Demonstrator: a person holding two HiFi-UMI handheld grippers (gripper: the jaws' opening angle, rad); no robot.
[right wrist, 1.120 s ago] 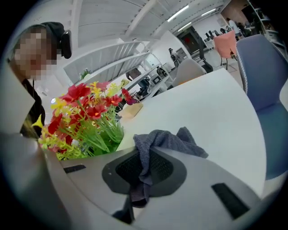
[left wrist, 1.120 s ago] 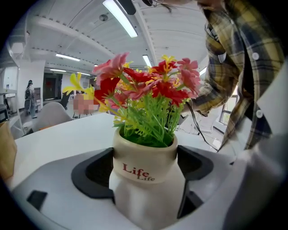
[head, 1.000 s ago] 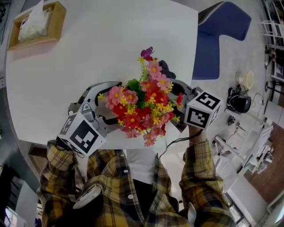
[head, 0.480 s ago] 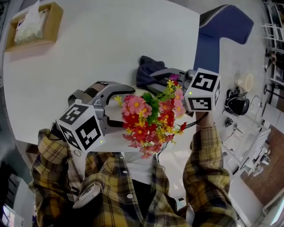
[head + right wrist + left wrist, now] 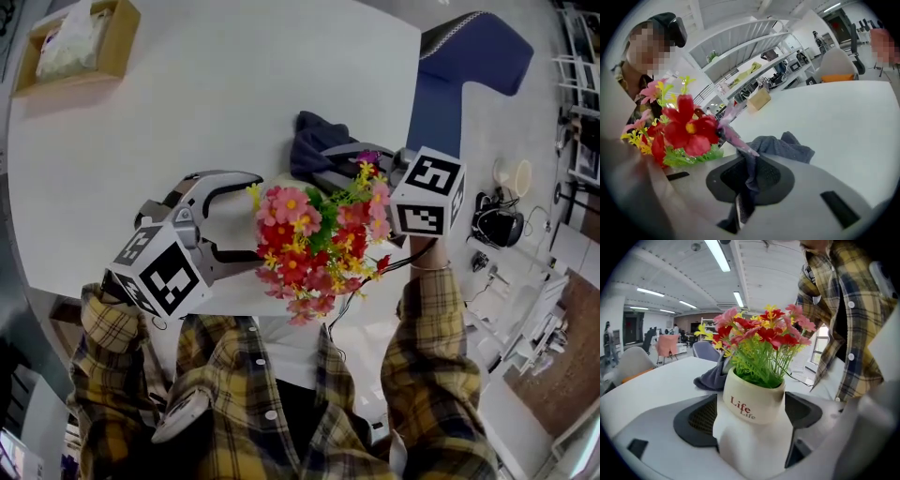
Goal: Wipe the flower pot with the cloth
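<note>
A cream flower pot (image 5: 752, 404) printed "Life" holds red, pink and yellow flowers (image 5: 314, 239). My left gripper (image 5: 750, 420) is shut on the pot's lower body, one jaw on each side. From the head view the flowers hide the pot, and the left gripper (image 5: 246, 225) reaches in from the left above the table's near edge. A dark blue-grey cloth (image 5: 314, 141) lies bunched just beyond the flowers. My right gripper (image 5: 330, 157) is shut on one end of the cloth (image 5: 780, 147), which trails from the jaws onto the table.
The round white table (image 5: 216, 84) carries a wooden tissue box (image 5: 70, 42) at its far left. A blue chair (image 5: 459, 75) stands off the table's right side. My plaid sleeves sit close to the near edge.
The pot and flowers have come down and left toward me, uncovering the cloth. The right gripper has shifted up and away with the cloth. Little has moved in the last half second.
</note>
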